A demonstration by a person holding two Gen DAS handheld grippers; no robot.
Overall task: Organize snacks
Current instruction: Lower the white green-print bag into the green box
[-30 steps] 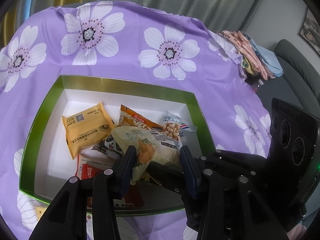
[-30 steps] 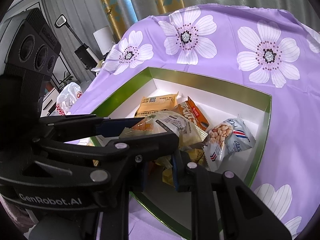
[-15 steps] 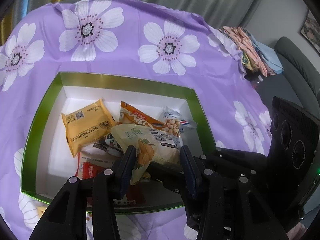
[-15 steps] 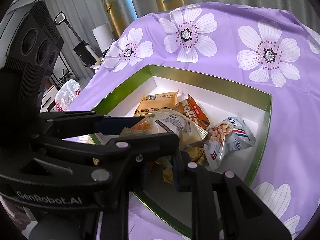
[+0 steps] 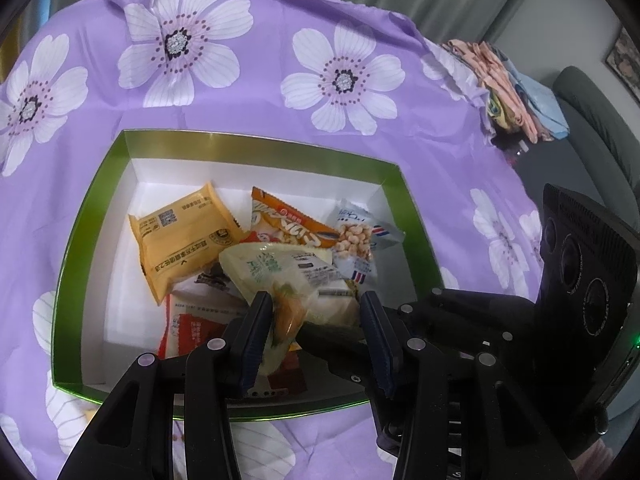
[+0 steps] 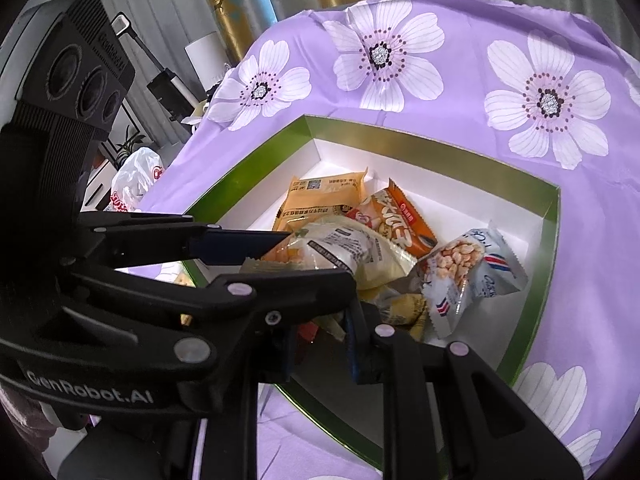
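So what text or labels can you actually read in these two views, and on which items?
"GenRobot.AI": on the body of the left hand-held gripper, seen in the right wrist view.
Yellow snack packet: Chinese print and a QR code, too small to read.
Orange packet: large Chinese characters, blurred.
Peanut packet: script logo, illegible.
Pale green packet: fine print, unreadable.

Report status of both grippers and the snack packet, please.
Left gripper shut on pale green packet, above green box. Right gripper shut, close beside it. Other snacks crowd the box.
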